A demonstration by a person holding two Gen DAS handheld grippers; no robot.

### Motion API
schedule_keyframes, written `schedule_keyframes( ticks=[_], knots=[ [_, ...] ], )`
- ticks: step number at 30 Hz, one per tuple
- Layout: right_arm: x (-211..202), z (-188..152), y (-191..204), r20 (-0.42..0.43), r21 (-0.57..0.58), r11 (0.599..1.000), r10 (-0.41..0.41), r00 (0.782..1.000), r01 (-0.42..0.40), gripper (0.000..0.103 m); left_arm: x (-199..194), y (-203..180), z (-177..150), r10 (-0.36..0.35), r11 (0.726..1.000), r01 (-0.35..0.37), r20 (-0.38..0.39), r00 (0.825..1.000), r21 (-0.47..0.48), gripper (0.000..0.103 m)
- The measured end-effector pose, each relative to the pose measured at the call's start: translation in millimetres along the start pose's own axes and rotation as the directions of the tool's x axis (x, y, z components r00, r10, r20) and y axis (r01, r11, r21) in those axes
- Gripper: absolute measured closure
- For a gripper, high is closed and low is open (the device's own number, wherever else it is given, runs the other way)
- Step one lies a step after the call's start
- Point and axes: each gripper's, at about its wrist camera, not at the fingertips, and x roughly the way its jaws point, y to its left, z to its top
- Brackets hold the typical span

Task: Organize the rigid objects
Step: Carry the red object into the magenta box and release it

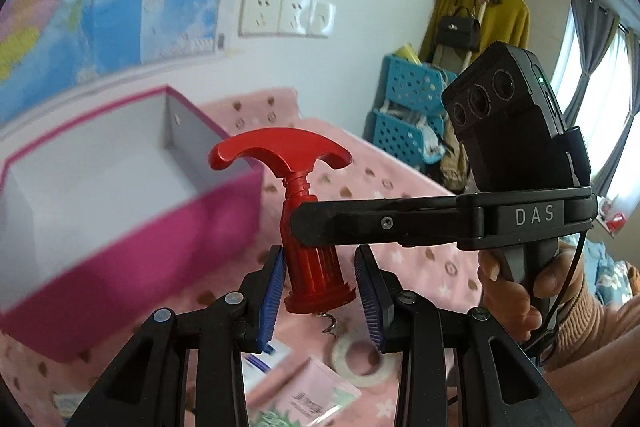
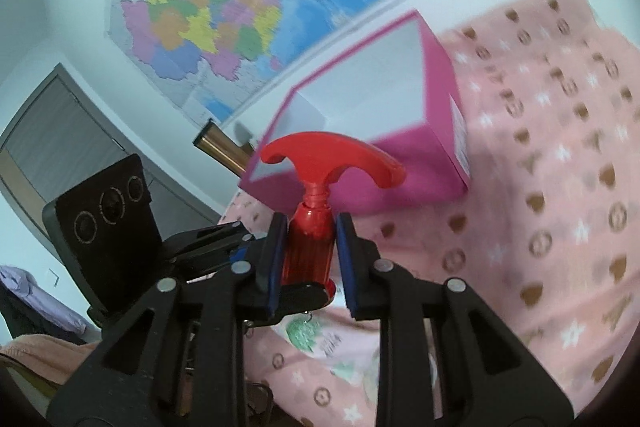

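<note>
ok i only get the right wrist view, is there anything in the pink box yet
observer: the left wrist view looks down into the box. The part of its white floor that shows is bare.
operator: anything lying under the corkscrew
observer: yes, a tape roll lies on the pink cloth, just below the corkscrew in that picture.
operator: where do the left fingers sit on it
observer: the left gripper has its blue-padded fingers on either side of the flared base, below the spot where a finger of the right gripper crosses the neck.
</note>
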Motion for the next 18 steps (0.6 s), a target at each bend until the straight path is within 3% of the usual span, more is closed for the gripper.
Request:
schedule_keyframes(
  ticks=[10, 18],
  knots=[
    [23.5, 54.4, 6.9, 0.069, 0.007, 0.999, 0.048, 0.996, -0.049, 0.076, -7.2, 32.4, 46.9, 0.128, 0.992, -0.128, 0.053, 0.990, -0.004, 0.068],
    [58.5, 86.5, -11.9, 0.084, 0.100, 0.993, 0.055, 0.995, -0.063, 0.076, 13.3, 78.4, 64.6, 0.185, 0.981, -0.184, 0.006, 0.983, -0.068, 0.067]
  ],
)
